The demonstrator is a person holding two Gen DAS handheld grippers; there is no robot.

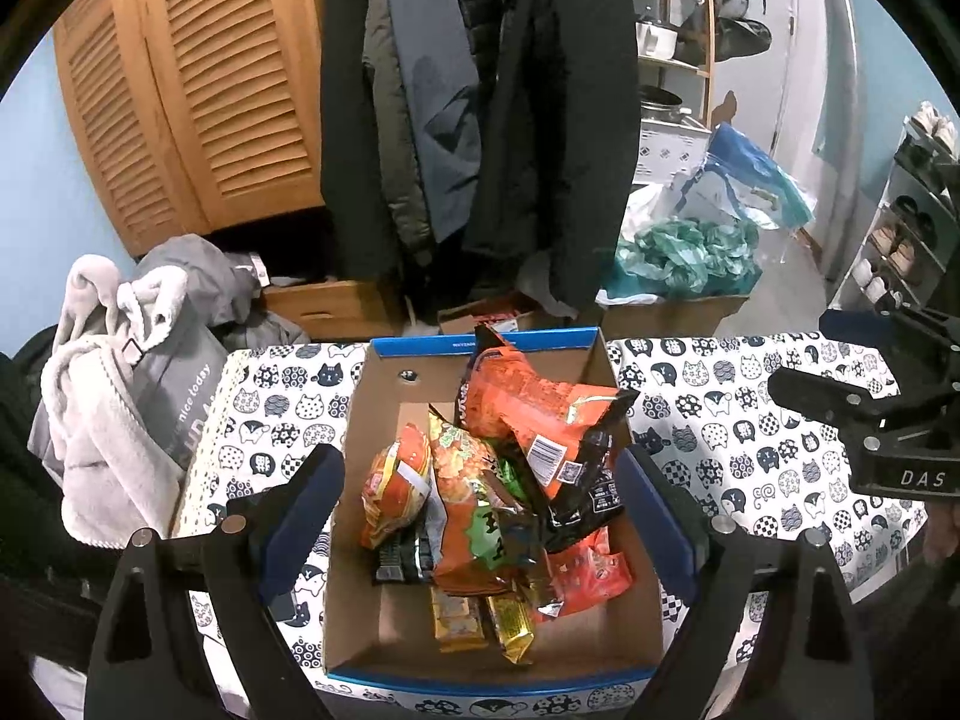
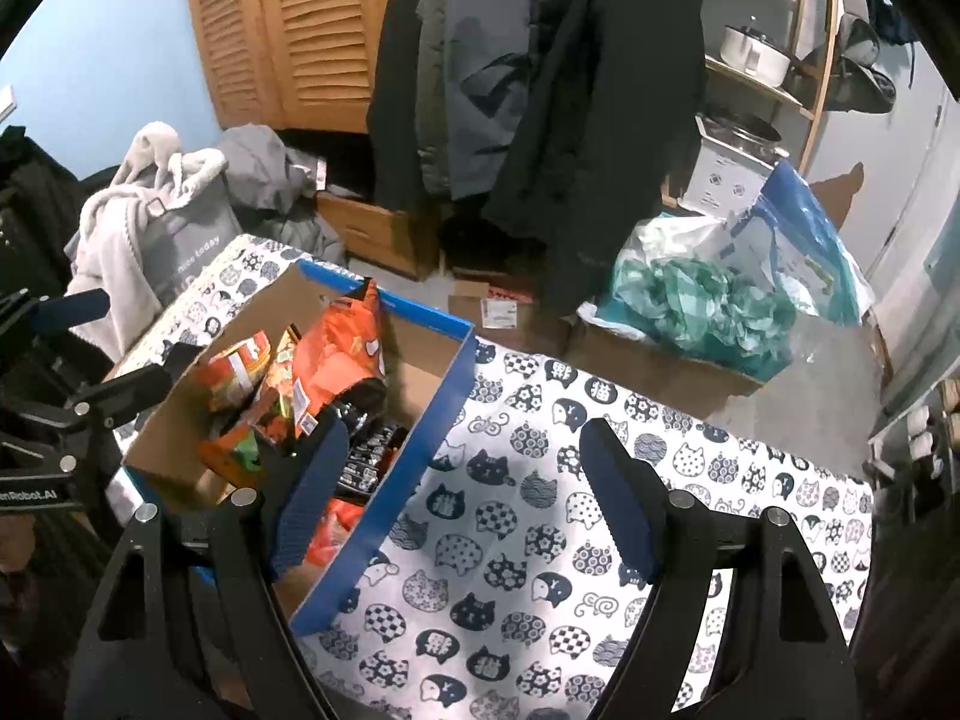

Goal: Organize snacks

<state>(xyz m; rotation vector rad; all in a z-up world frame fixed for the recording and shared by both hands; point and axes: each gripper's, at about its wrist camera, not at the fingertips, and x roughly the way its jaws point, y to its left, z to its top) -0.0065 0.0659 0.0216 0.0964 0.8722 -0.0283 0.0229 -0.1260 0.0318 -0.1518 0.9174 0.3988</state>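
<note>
A cardboard box with a blue rim (image 1: 480,343) stands on the cat-print tablecloth (image 1: 720,420). It holds several snack packets: a large orange bag (image 1: 528,402), an orange-green packet (image 1: 474,510), a round orange packet (image 1: 396,492), gold bars (image 1: 510,624) and a red packet (image 1: 591,570). My left gripper (image 1: 480,459) hovers over the box, open, its fingers spread about as wide as the box. My right gripper (image 2: 463,429) is open with nothing in it, above the box's right wall (image 2: 420,450) and the tablecloth (image 2: 540,540). The orange bag (image 2: 336,348) also shows in the right wrist view.
Dark coats (image 1: 480,120) hang behind the table beside a louvred wooden cupboard (image 1: 198,90). A grey bag draped with fleece (image 1: 120,408) leans at the table's left. A floor box of teal plastic (image 2: 696,306) lies beyond the far edge. A shoe rack (image 1: 906,228) stands right.
</note>
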